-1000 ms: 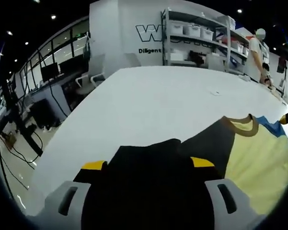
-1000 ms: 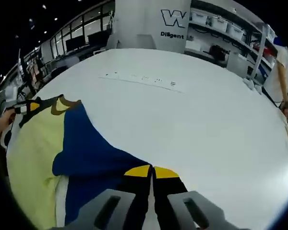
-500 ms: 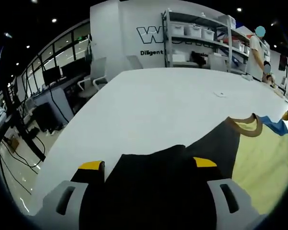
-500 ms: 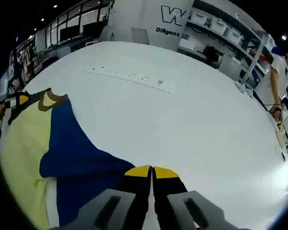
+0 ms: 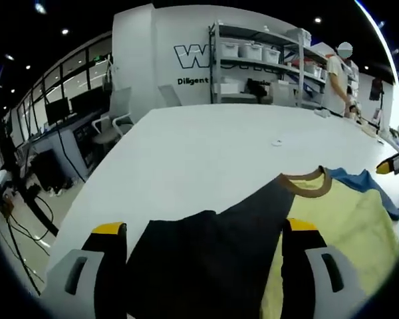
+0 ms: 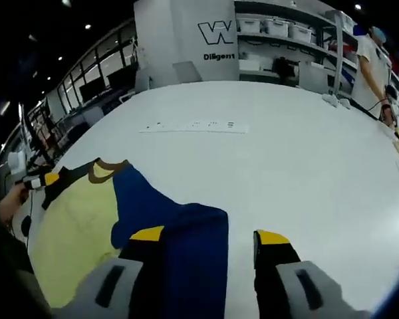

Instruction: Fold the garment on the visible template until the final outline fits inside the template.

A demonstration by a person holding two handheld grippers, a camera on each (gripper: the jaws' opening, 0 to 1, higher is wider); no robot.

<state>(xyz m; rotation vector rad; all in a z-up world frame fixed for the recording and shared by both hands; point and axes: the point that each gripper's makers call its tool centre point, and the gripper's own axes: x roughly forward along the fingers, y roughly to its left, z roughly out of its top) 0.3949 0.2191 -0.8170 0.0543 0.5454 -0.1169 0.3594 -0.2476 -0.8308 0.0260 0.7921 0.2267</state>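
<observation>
Now both grippers stand with jaws spread: the left gripper point(image 5: 203, 229) over the shirt's point(image 5: 332, 219) black sleeve, the right gripper point(image 6: 209, 236) over its blue sleeve. Shirt lies flat on the white table point(image 6: 306, 166), near its edge.

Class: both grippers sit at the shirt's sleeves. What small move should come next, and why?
Probably close both grippers on the sleeves. The left gripper stands open around the black sleeve, and the right gripper stands open with the blue sleeve between its jaws. The shirt lies spread on the table, not yet folded.
</observation>
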